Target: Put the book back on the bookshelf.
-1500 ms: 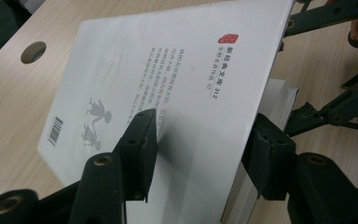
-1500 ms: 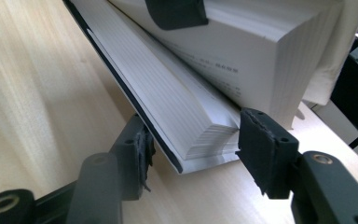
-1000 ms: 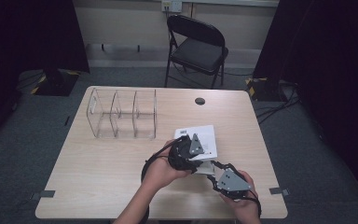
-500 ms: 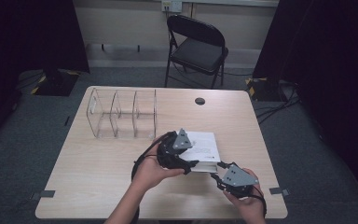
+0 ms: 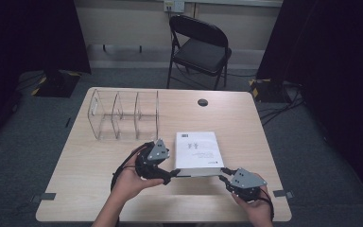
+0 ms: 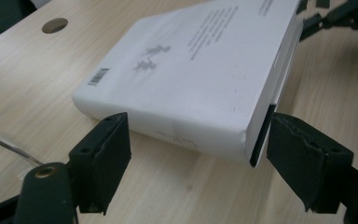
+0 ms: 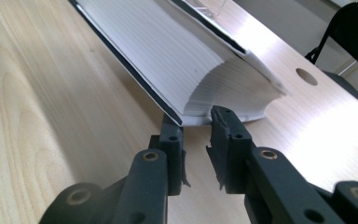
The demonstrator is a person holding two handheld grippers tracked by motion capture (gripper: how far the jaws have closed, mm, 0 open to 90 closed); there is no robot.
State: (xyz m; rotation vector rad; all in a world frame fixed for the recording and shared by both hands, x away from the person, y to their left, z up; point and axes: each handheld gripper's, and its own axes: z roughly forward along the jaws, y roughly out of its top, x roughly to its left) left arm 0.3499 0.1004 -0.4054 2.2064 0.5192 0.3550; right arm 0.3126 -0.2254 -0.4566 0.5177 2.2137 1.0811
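Note:
A thick white book (image 5: 196, 150) lies flat on the wooden table (image 5: 75, 189), right of centre. My left gripper (image 5: 170, 177) sits at its near left corner. In the left gripper view that corner of the book (image 6: 191, 70) stands between the left gripper's (image 6: 200, 123) wide jaws, which have just been opening; neither pad touches it. My right gripper (image 5: 223, 171) is at the near right corner. Its jaws (image 7: 196, 123) have just closed to a narrow gap, pinching the bottom cover and lowest pages of the book (image 7: 168, 60).
A clear plastic divider rack (image 5: 123, 116) stands on the far left part of the table. A round cable hole (image 5: 202, 102) is near the far edge. A black folding chair (image 5: 201, 49) stands beyond the table.
The left hand has slid left and nearer, off the book's top to its near left corner, with wider jaws. The book now lies square and flat. The right hand has barely moved.

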